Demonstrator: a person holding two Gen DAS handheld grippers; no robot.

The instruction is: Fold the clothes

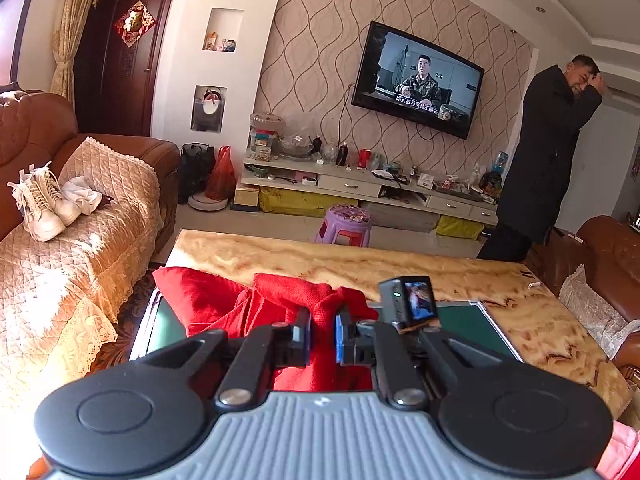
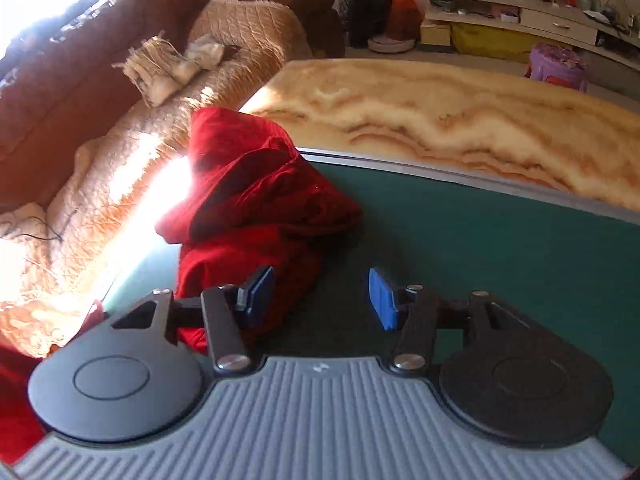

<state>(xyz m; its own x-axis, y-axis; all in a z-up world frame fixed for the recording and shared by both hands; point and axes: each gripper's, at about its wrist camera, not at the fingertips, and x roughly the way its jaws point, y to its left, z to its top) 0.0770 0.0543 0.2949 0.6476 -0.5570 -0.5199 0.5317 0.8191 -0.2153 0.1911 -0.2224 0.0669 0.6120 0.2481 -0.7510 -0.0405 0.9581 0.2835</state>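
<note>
Right now the left tongs (image 1: 322,330) are pinching a fold of the red garment (image 2: 256,208), which is lying bunched on the green mat (image 2: 480,240) atop the counter (image 2: 440,104); the right tongs (image 2: 322,296) are hovering apart beside it. Seemingly it needs spreading flat.

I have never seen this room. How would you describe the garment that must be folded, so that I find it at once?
Look at the long marble-patterned coffee table before the sofa. A dark green mat lies on its near side, and the red garment sits crumpled on the mat's sofa-side end. It is the only red cloth there, and the left gripper pinches a fold of it.
</note>
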